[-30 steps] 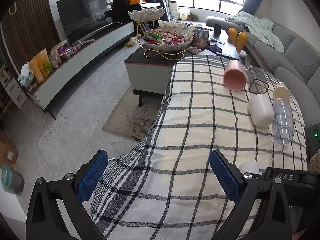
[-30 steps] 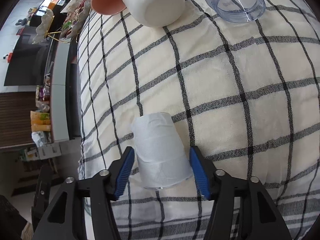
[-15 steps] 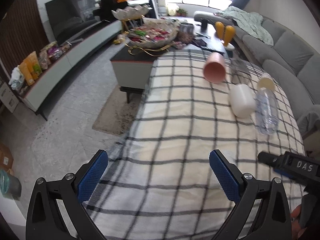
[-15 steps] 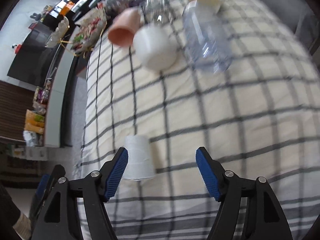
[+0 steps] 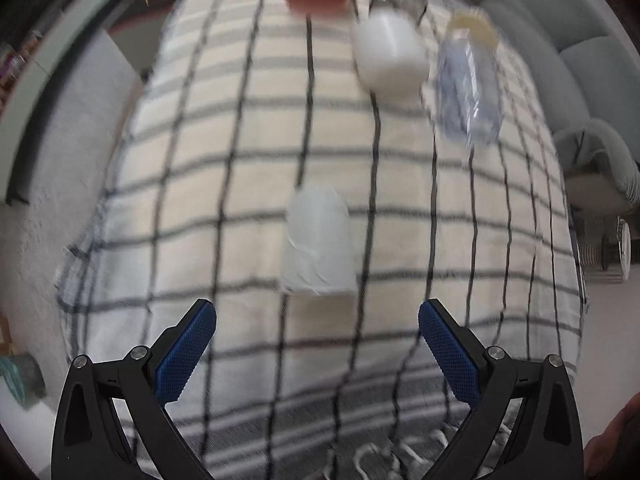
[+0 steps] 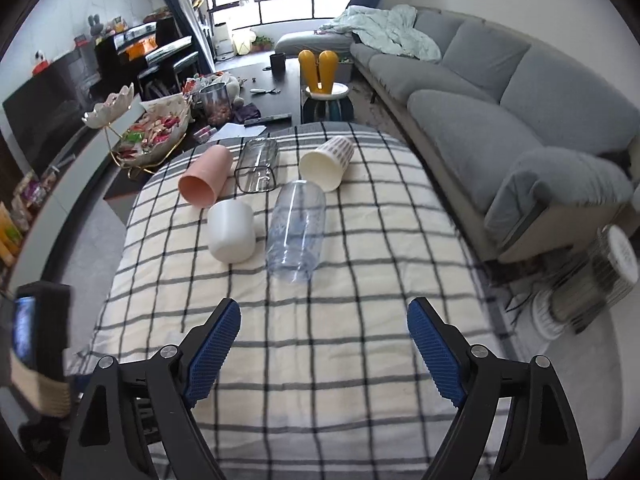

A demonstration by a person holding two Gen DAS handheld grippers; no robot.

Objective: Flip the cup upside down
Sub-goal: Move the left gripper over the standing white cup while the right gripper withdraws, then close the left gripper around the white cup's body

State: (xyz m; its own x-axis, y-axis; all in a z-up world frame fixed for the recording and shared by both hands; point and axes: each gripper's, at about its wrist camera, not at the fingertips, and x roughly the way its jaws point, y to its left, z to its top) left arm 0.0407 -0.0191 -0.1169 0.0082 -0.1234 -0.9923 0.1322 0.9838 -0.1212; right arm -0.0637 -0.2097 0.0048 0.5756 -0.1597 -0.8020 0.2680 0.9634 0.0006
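Note:
A white frosted cup [image 5: 319,240] stands upside down on the checked cloth [image 5: 224,184], seen blurred in the left wrist view. My left gripper [image 5: 317,344] is open and empty, just short of the cup and above it. My right gripper [image 6: 324,344] is open and empty over the near part of the cloth [image 6: 360,280]; the upside-down cup does not show in the right wrist view.
Further back lie a pink cup [image 6: 205,181], a white cup [image 6: 231,231], a clear plastic cup [image 6: 296,231], a clear square container [image 6: 257,165] and a cream striped cup [image 6: 327,163]. A grey sofa [image 6: 500,120] is on the right, a coffee table [image 6: 256,92] behind.
My right gripper let go of the white cup, now standing upside down, and pulled back and up. My left gripper swung over to look down at that cup.

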